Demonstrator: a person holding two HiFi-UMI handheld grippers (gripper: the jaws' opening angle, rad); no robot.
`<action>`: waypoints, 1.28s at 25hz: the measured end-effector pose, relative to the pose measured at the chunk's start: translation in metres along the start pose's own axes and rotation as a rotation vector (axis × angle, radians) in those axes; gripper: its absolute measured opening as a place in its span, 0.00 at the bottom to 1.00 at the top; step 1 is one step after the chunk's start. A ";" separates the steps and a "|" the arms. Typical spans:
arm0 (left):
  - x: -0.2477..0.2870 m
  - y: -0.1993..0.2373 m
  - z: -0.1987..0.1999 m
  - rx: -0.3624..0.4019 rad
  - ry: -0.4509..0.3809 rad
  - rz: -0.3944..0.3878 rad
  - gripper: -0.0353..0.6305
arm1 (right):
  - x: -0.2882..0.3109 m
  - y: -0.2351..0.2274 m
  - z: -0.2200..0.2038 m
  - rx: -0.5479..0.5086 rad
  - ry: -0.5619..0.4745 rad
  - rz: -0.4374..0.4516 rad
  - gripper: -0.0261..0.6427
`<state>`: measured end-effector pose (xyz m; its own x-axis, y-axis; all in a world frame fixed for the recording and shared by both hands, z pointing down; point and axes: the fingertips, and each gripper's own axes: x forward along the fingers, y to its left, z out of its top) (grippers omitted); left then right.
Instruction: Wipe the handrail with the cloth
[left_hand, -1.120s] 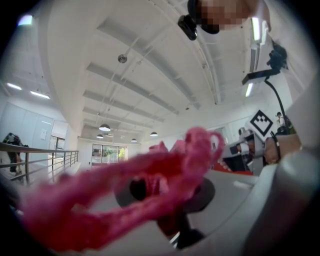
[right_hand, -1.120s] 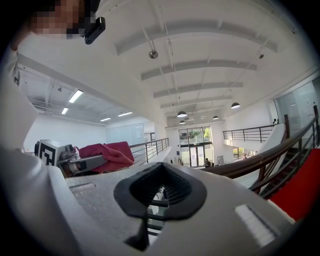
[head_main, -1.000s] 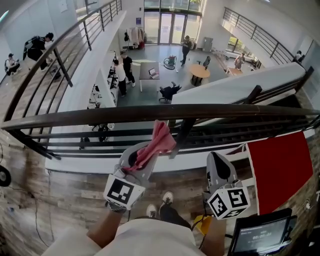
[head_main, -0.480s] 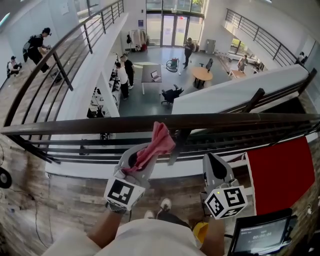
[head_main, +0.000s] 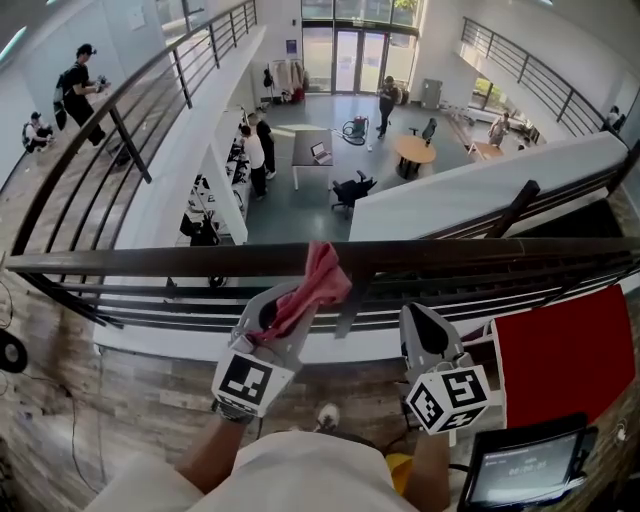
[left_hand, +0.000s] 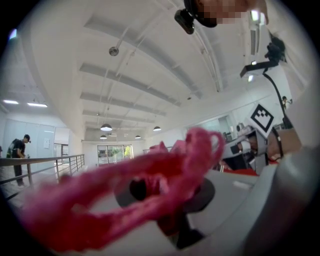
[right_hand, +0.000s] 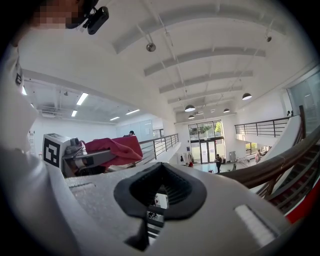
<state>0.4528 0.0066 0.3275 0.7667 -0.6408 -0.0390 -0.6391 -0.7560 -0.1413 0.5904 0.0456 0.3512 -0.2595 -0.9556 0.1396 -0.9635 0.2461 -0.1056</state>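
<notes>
Cloth (head_main: 318, 278) in my left gripper (head_main: 283, 310), up at the handrail (head_main: 150, 262) ahead; my right gripper (head_main: 417, 318) to its right, below the rail.

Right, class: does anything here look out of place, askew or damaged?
Nothing stands out. The pink cloth is bunched in the left gripper, its tip at the dark handrail, which runs unbroken. The right gripper is shut on nothing, below the rail.

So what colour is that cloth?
The cloth is pinkish red, clearest in the head view.

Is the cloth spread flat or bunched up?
Bunched: the cloth sticks out crumpled from the shut left gripper, up toward the handrail.
</notes>
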 end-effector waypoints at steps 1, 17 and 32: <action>0.003 0.000 -0.002 0.012 0.009 0.002 0.15 | 0.001 -0.003 0.000 0.002 0.001 0.004 0.04; 0.044 0.010 -0.025 0.178 0.135 0.037 0.15 | 0.025 -0.029 -0.005 0.028 0.032 0.063 0.04; 0.090 0.011 -0.069 0.270 0.270 -0.036 0.16 | 0.050 -0.039 -0.016 0.064 0.081 0.037 0.04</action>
<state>0.5110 -0.0687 0.3902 0.7219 -0.6536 0.2274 -0.5451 -0.7395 -0.3949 0.6138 -0.0097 0.3778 -0.3015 -0.9293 0.2133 -0.9476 0.2674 -0.1747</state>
